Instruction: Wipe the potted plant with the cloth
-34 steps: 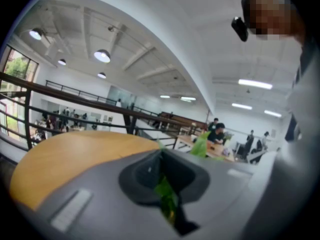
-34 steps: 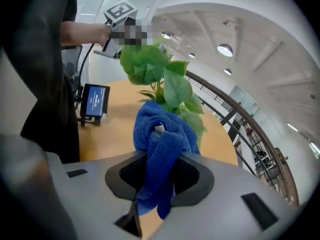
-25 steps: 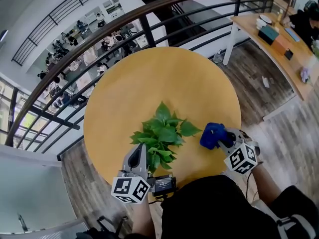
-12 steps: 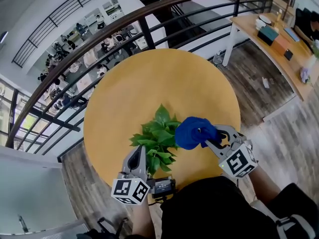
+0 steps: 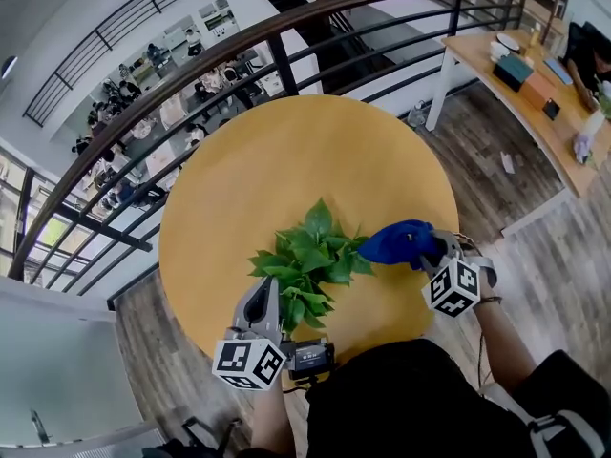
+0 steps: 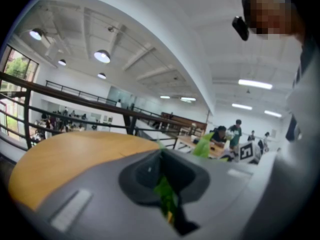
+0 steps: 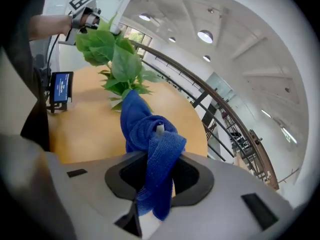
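Note:
The potted plant (image 5: 310, 254), a bunch of green leaves, stands on the round yellow table (image 5: 286, 165) near its front edge; its pot is hidden under the leaves. My left gripper (image 5: 268, 287) comes in from the front and is shut on a leaf (image 6: 164, 193) at the plant's near side. My right gripper (image 5: 422, 247) is shut on the blue cloth (image 5: 394, 240), which reaches left and touches the plant's right-hand leaves. In the right gripper view the cloth (image 7: 150, 139) hangs bunched between the jaws, with the plant (image 7: 117, 59) beyond it and the left gripper (image 7: 82, 15) behind the leaves.
A small black device with a lit screen (image 5: 311, 356) sits by the left gripper at the table's front edge. A dark railing (image 5: 239, 41) curves behind the table above a lower floor. A wooden desk (image 5: 535, 93) with items stands at the far right.
The right gripper swung the cloth left over the plant's right leaves, then drew back right; the cloth now stretches toward the leaves. The left gripper stayed put.

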